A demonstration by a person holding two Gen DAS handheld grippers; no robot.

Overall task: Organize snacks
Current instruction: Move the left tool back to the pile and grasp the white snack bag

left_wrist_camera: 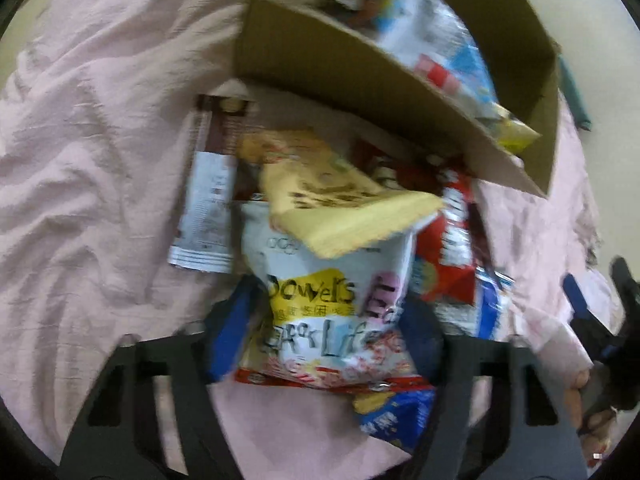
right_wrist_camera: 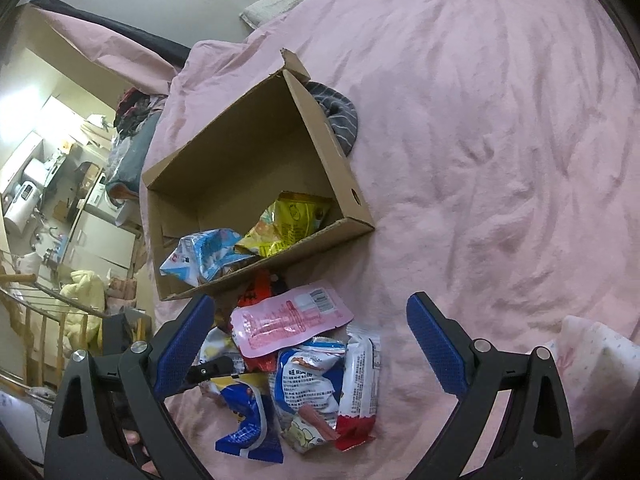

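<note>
A white and yellow snack bag point(left_wrist_camera: 320, 312) is clamped between the blue pads of the left gripper point(left_wrist_camera: 320, 340), above the snack pile point(right_wrist_camera: 296, 364) on the pink bedsheet point(right_wrist_camera: 500, 140). The right gripper point(right_wrist_camera: 312, 344) is held wide apart, grasping nothing. Just beyond the pile, the cardboard box point(right_wrist_camera: 224, 184) holds a blue packet point(right_wrist_camera: 204, 256) and a yellow packet point(right_wrist_camera: 288, 220).
</note>
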